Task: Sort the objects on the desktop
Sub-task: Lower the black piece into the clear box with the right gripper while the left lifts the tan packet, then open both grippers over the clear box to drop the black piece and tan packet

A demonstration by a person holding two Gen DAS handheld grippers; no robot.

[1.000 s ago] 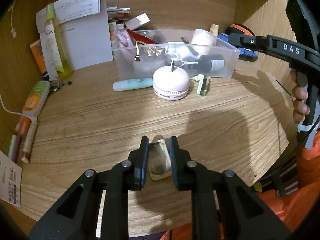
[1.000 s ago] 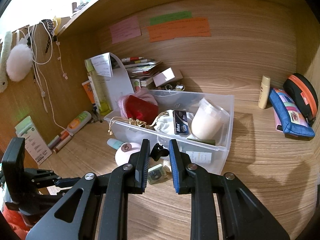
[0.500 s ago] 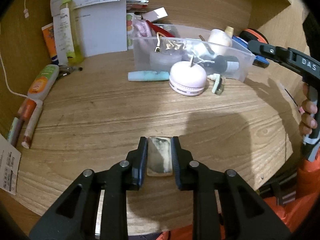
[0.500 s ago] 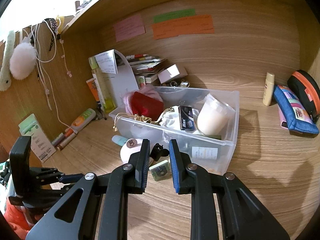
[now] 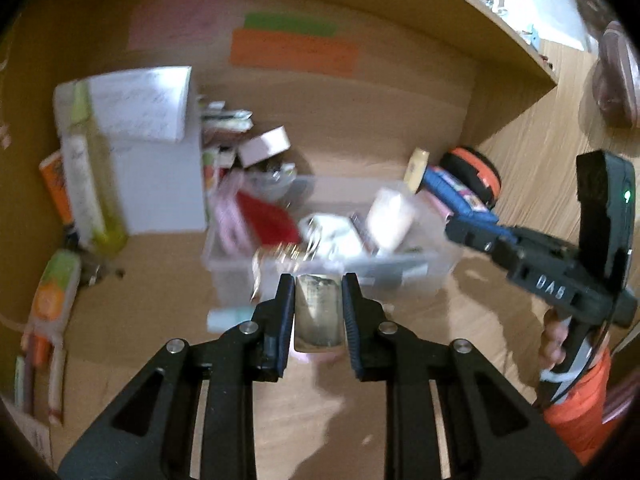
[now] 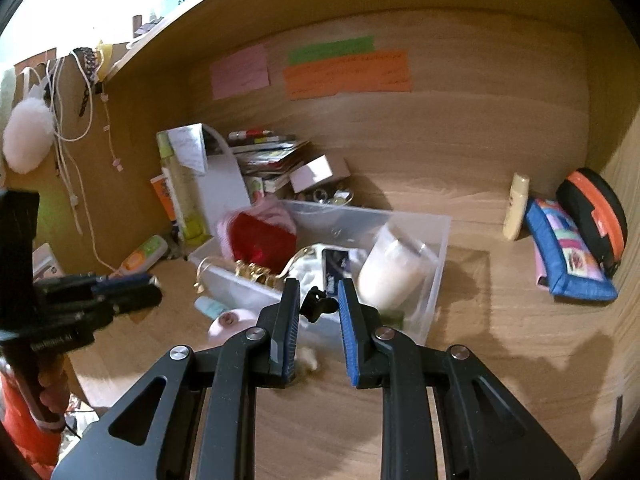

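L gripper (image 5: pixel 318 312) jaws pinch small flat block (image 5: pixel 319 310) off desk; R gripper (image 6: pixel 318 308) jaws nearly together, nothing gripped.

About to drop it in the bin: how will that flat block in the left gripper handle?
The flat block looks rigid, keeping its shape between the left gripper pads. Its glossy faces suggest it may slip. Flat, so unlikely to roll in the clear bin.
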